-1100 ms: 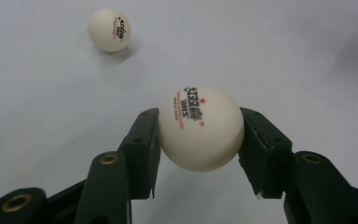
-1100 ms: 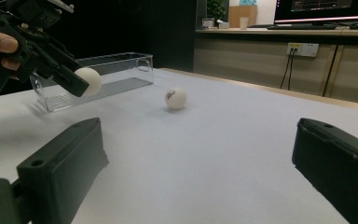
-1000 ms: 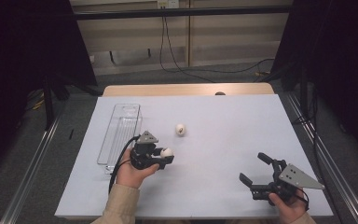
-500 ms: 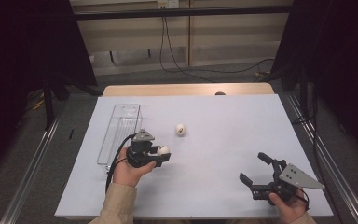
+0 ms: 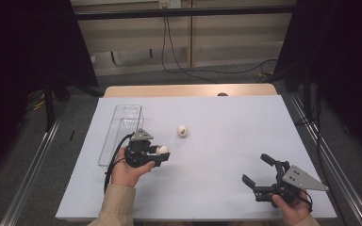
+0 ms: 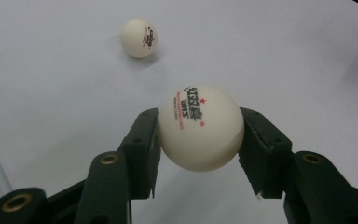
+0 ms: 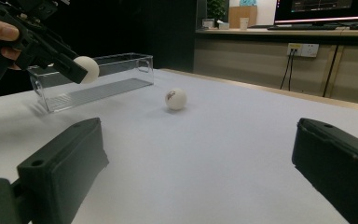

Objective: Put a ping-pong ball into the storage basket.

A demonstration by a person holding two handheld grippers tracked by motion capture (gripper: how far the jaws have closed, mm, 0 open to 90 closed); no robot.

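A clear tray [image 5: 118,136] stands just left of the left gripper [image 5: 161,153]. A loose ball [image 5: 182,130] lies ahead. The sheet [image 5: 226,141] toward the right gripper [image 5: 257,170] is open.

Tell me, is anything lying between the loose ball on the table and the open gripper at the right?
Nothing: in the right gripper view, bare white table runs from the right gripper to the loose ball.

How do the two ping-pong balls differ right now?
The held ball is clamped between the left tool's jaws and lifted off the table; the loose ball rests on the table, touched by nothing. The held ball is nearer the clear tray; the loose ball lies farther toward the table's middle. Both are white with red and black print.
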